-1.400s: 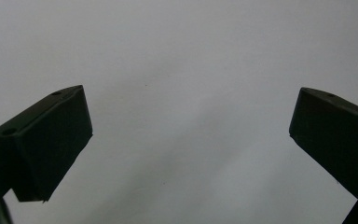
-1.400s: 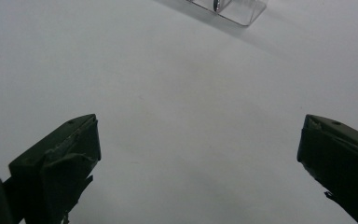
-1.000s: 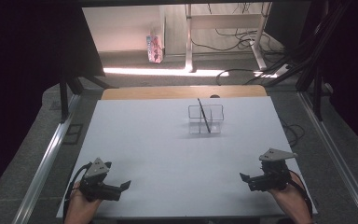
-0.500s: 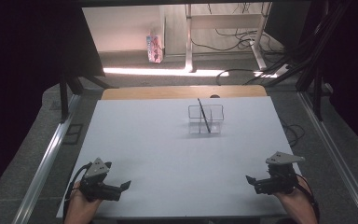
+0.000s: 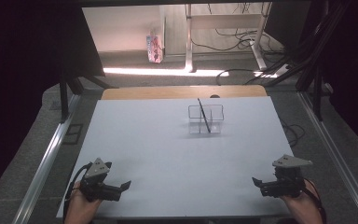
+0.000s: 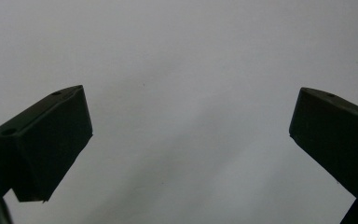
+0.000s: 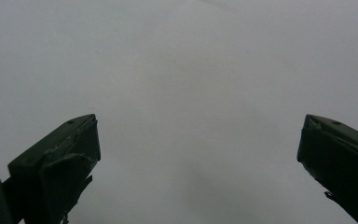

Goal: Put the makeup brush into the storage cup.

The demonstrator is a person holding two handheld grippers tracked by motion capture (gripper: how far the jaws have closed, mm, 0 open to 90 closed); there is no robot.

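Flanking 1 rack (image 5: pixel 206 120): 2 open claws

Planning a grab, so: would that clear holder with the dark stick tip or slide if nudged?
The clear holder looks thin-walled and see-through, so probably light and apt to slide on the smooth white table. The dark stick leans out above its rim, so a bump there might tip it.

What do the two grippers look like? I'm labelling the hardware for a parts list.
Both are black handheld units. The left gripper and the right gripper each carry a grey three-cornered plate on top, and a black cable trails from each. In the gripper views the fingers are blocky, dark and wedge-shaped, with small holes near the tips. No sleeves show at the hands.
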